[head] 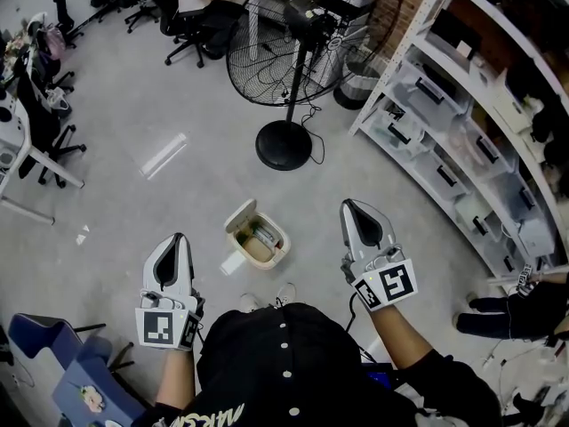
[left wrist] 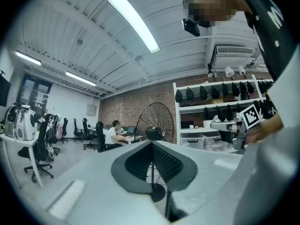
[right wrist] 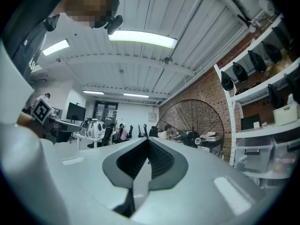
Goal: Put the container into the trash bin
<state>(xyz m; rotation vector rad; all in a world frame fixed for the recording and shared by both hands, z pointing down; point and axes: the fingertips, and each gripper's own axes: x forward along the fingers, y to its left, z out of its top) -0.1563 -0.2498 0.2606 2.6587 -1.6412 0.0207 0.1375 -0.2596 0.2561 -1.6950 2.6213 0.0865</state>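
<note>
At my left gripper (left wrist: 152, 142) and right gripper (right wrist: 149, 140), both pairs of jaws are pressed together, holding nothing. Only the head view shows the trash bin (head: 281, 239) on the floor between them: cream, lid tipped open, a pale container (head: 264, 233) lying inside. Both gripper views look across at the fan (left wrist: 157, 117) instead.

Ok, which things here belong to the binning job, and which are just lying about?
Job: trash bin, lid open, something inside; left gripper and right gripper, both shut and empty.
Lying about: standing fan, shelving, office chairs, blue chair.
</note>
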